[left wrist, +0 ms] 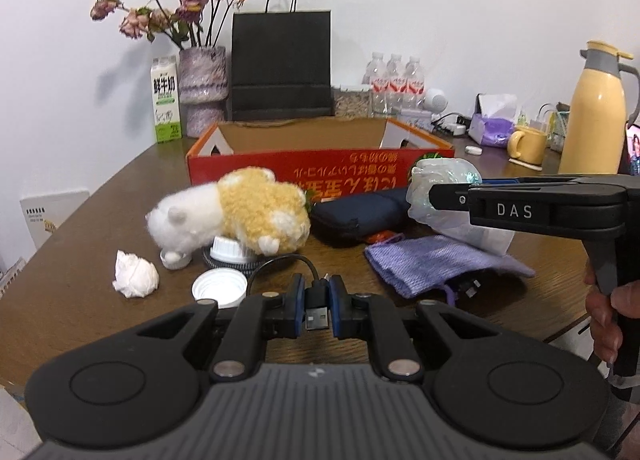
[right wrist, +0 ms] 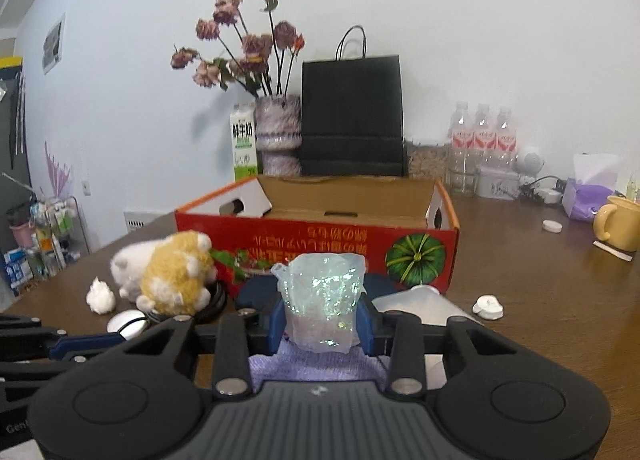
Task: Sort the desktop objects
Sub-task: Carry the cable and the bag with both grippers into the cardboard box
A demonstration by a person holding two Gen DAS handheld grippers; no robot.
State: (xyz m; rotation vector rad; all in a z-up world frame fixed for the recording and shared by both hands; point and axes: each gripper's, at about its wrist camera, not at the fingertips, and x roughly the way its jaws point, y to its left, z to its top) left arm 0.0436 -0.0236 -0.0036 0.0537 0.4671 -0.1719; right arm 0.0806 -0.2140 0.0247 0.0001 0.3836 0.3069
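Beyond both sets of jaws, the red cardboard box (right wrist: 320,236) shows only bare cardboard inside, so by the look of it your sorting has barely begun. On the surface (left wrist: 80,260) ahead of your left jaws lie the plush hamster (left wrist: 236,215), dark pouch (left wrist: 356,215), purple knit bag (left wrist: 432,264), crumpled tissue (left wrist: 134,274) and white lids (left wrist: 220,288). Your right gripper (right wrist: 322,324) is clamped on a crinkled iridescent plastic bag (right wrist: 320,300), held above the knit bag. Your left gripper (left wrist: 317,308) pinches a black USB cable (left wrist: 316,300) by its plug.
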